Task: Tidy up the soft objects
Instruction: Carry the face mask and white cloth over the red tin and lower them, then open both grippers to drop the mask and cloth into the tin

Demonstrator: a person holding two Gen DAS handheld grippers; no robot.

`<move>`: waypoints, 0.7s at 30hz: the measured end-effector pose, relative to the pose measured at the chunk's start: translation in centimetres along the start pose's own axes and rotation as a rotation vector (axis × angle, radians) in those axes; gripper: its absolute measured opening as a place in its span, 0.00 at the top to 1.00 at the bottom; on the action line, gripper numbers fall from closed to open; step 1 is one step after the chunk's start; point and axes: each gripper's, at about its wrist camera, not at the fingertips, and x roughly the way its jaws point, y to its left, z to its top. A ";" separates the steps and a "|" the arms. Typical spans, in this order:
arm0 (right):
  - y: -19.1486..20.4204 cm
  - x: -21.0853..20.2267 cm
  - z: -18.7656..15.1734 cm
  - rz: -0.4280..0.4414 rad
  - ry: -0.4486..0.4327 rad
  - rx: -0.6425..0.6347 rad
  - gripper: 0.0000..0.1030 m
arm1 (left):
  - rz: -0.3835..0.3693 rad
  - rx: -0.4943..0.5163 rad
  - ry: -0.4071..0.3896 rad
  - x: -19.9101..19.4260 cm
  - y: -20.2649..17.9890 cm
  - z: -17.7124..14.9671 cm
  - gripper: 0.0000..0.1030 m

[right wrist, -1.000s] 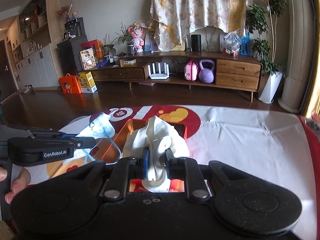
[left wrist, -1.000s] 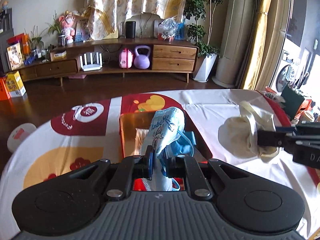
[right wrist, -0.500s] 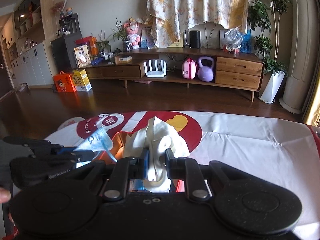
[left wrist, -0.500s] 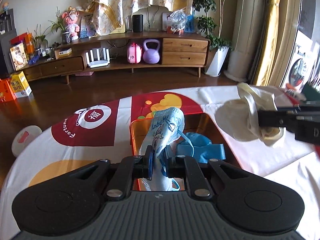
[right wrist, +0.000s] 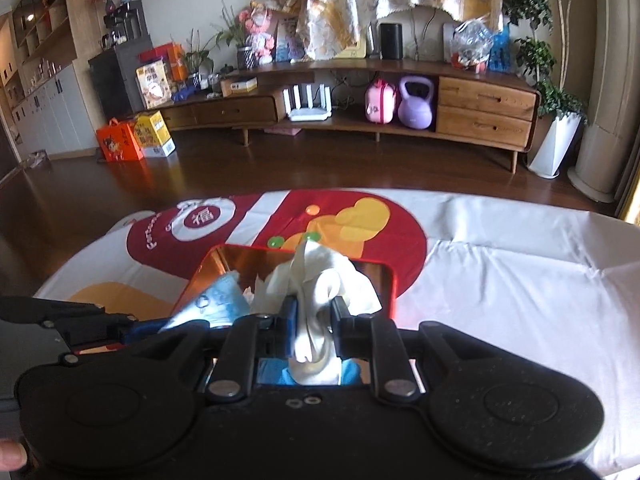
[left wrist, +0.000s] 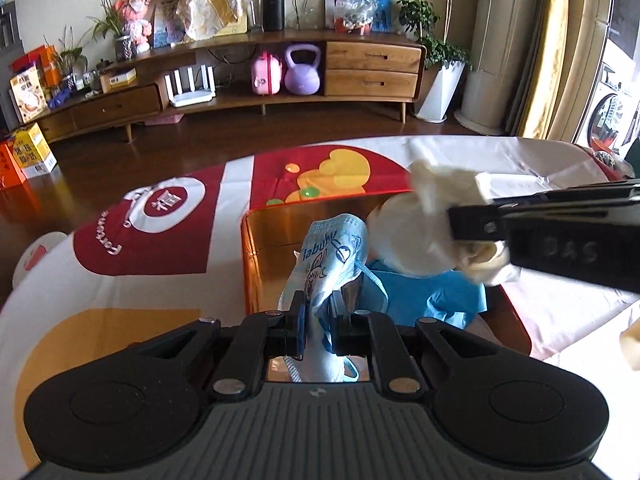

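Note:
My left gripper (left wrist: pixel 318 322) is shut on a light blue printed face mask (left wrist: pixel 334 256), held over a shiny orange-red tin box (left wrist: pixel 252 256) on the table. Inside the box lies a crumpled blue cloth (left wrist: pixel 432 294). My right gripper (right wrist: pixel 314 322) is shut on a cream-white glove-like cloth (right wrist: pixel 320 280) above the same box (right wrist: pixel 394 284). In the left wrist view the right gripper's finger (left wrist: pixel 552 232) reaches in from the right with the cream cloth (left wrist: pixel 416 240) hanging over the box. The mask (right wrist: pixel 218 302) shows at the left in the right wrist view.
The table wears a white cloth (right wrist: pixel 500 280) with red and yellow prints. Beyond its far edge are a dark wooden floor, a low wooden sideboard (left wrist: pixel 372 68) with a purple kettlebell, and a potted plant. A person's fingertip (right wrist: pixel 10 454) shows at bottom left.
Both grippers have come forward and down over the tin box, which now sits closer and larger. The cream cloth has swung in from the right until it hangs over the box.

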 end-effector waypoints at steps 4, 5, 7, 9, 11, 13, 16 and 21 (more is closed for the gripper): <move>0.0 1.4 -0.5 -0.001 0.027 0.006 0.82 | -0.014 0.001 0.017 1.2 -0.3 -0.3 0.89; -0.1 1.7 -0.6 0.000 0.031 0.010 0.82 | -0.016 0.001 0.023 1.5 -0.3 -0.4 0.89; -0.3 2.1 -0.8 -0.002 0.042 0.019 0.81 | -0.021 0.003 0.032 2.0 -0.3 -0.5 0.89; -0.4 2.5 -1.1 -0.003 0.054 0.022 0.80 | -0.023 0.003 0.040 2.4 -0.3 -0.6 0.89; -0.5 2.9 -1.5 -0.005 0.062 0.021 0.78 | -0.030 0.003 0.049 2.8 -0.3 -0.8 0.89; -0.7 3.1 -1.7 -0.004 0.069 0.029 0.77 | -0.032 0.006 0.056 3.2 -0.4 -1.0 0.89; -0.9 3.4 -2.0 -0.009 0.077 0.038 0.76 | -0.037 0.004 0.063 3.5 -0.4 -1.2 0.89; -0.8 2.9 -2.0 -0.013 0.069 0.031 0.72 | -0.041 -0.003 0.068 3.5 -0.3 -1.2 0.89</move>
